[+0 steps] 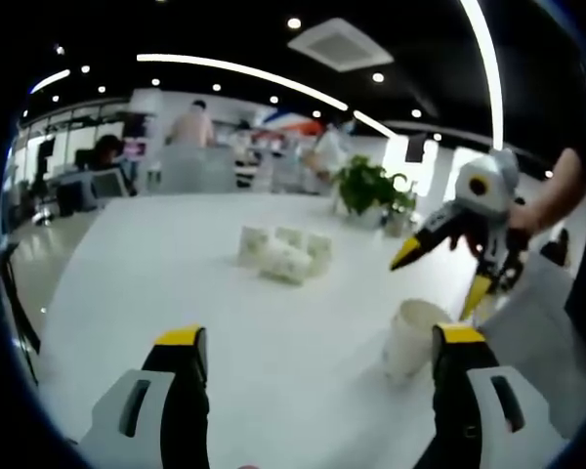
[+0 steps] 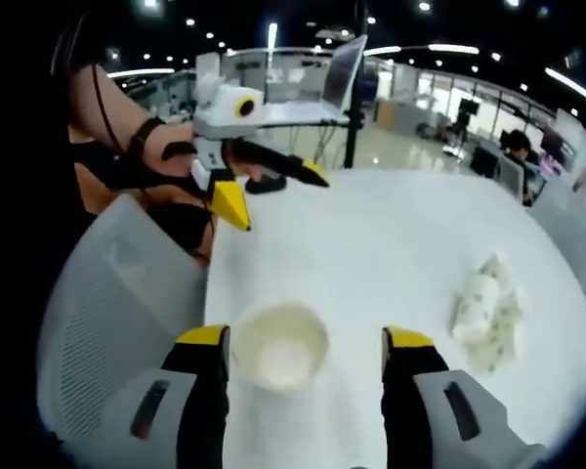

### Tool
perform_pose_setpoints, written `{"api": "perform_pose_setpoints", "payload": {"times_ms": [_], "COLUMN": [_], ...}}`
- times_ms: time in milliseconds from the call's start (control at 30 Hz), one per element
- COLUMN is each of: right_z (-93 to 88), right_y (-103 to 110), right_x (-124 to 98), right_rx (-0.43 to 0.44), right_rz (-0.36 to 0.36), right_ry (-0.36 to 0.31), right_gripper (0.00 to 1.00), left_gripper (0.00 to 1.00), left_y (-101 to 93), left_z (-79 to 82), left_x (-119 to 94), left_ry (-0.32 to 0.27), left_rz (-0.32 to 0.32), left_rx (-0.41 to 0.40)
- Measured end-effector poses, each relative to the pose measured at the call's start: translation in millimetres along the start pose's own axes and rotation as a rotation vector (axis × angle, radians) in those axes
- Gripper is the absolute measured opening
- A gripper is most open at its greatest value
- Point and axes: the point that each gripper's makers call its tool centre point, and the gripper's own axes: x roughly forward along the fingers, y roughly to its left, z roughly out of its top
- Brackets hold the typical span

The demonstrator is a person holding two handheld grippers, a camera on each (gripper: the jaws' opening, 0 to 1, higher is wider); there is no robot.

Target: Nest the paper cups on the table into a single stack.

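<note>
We hold the left gripper low over the white table, jaws apart and holding nothing. A cluster of paper cups lies mid-table, some tipped over. One upright cup stands near the table edge, just ahead of our right gripper, also spread and free; we judge it is lined up for the first grasp.

left gripper view low over the table, facing the far office, right gripper view opposite, looking back, both sharing the near cup
</note>
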Motion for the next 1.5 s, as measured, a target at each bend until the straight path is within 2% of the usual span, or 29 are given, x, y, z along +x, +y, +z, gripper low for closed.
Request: {"api": "perform_pose_setpoints", "payload": {"times_ms": [167,300,567,1033,1500], "right_z": [-1.0,-6.2,-22.5,-41.2,-56.4], "right_y": [-20.6,-37.1,-56.2,-71.8,-77.1], "right_x": [-15.0,-29.5,-52.5,-79.9,-97.7], "right_rx": [0.058,0.079,0.096,0.153,0.2], "right_rz": [-0.081,-0.146,-0.239,-0.366,-0.457], "right_ry": [-0.033,-0.035,-0.026,-0.035,-0.044], "right_gripper": [0.62,0.64,0.64,0.64,0.74], "left_gripper": [0.93,0.93,0.92,0.92,0.92], "left_y": [-1.7,-2.9,-4.2,-7.4,-8.1], "left_z": [2.7,3.4,6.9,8.7,10.6], "left_x": [0.8,1.1,3.6,3.6,2.5], "left_ry": [-0.001,0.003,0.006,0.001,0.004], "left_rz": [-0.007,-0.016,-0.026,-0.034,-0.044], "left_rx": [0.006,0.014,0.024,0.022,0.029]}}
